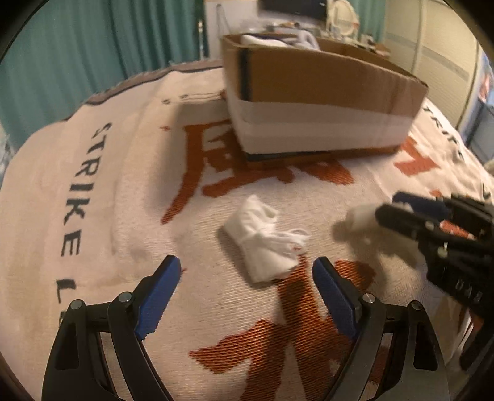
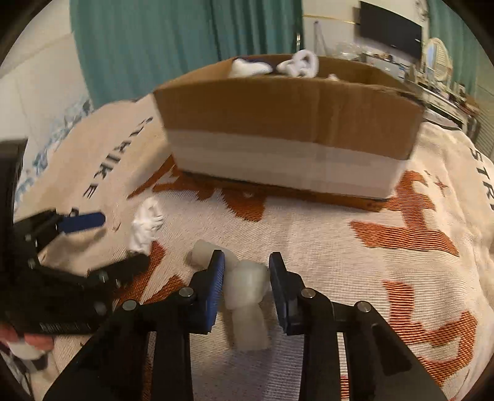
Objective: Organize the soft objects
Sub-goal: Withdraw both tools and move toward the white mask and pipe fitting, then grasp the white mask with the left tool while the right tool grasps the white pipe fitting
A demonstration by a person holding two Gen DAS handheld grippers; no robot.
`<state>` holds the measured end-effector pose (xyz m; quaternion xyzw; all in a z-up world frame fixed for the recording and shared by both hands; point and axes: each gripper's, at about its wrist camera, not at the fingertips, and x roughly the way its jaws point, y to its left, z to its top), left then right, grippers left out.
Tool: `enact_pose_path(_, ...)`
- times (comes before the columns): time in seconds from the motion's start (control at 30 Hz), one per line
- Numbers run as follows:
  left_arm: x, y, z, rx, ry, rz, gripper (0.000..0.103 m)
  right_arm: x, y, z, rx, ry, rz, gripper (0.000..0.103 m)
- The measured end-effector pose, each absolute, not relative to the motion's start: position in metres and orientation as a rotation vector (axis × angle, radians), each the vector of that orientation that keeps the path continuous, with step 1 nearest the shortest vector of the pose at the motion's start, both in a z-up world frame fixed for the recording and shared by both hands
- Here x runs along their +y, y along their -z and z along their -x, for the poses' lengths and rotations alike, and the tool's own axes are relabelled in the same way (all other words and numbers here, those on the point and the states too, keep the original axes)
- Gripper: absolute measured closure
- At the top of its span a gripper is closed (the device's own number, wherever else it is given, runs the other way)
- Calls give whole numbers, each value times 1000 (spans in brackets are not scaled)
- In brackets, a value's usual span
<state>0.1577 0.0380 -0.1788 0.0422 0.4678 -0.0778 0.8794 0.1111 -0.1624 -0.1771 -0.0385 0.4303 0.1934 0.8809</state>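
Note:
A white rolled sock [image 1: 267, 239] lies on the cream blanket just ahead of my left gripper [image 1: 247, 271], which is open and empty; the sock also shows in the right wrist view [image 2: 146, 223]. A second off-white rolled sock [image 2: 247, 296] lies between the fingers of my right gripper [image 2: 247, 265], whose jaws stand close on either side of it, the right one with a small gap. In the left wrist view that gripper [image 1: 398, 203] reaches in from the right over this sock [image 1: 359, 219]. The cardboard box [image 1: 318, 101] behind holds several white socks [image 2: 298, 64].
The cream blanket [image 1: 129, 191] with orange characters and black lettering covers the bed. Teal curtains [image 2: 154, 46] hang behind. A cluttered shelf and a dark screen [image 2: 390, 29] stand at the back right. My left gripper's body [image 2: 61, 268] is at the left of the right wrist view.

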Motion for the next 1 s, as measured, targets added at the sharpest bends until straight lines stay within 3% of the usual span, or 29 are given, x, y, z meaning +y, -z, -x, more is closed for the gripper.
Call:
enact_pose_path(0.1, 32, 180, -163, 971, 167, -82, 16, -169, 173, -112, 883, -378, 75, 74)
enact_pose_path(0.17, 30, 184, -171, 981, 173, -72, 35, -172, 170, -113, 881, -374, 66, 74)
enact_pose_path(0.23, 31, 191, -179, 1011, 185, -49, 43, -173, 169, -114, 879, -364, 69, 74)
enact_pose_path(0.33, 34, 191, -179, 1009, 226, -12, 67, -172, 169, -114, 886, -372, 76, 74)
enact_pose_path(0.4, 35, 187, -175, 1003, 231, -13, 76, -169, 170, -113, 890, -374, 88, 74)
enact_pose_path(0.67, 21, 152, -142, 943, 243, -18, 78, -178, 144, -94, 855, -374, 94, 74)
enact_pose_path(1.0, 4, 51, -101, 774, 240, -32, 78, -203, 33, -55, 681, -372, 79, 74)
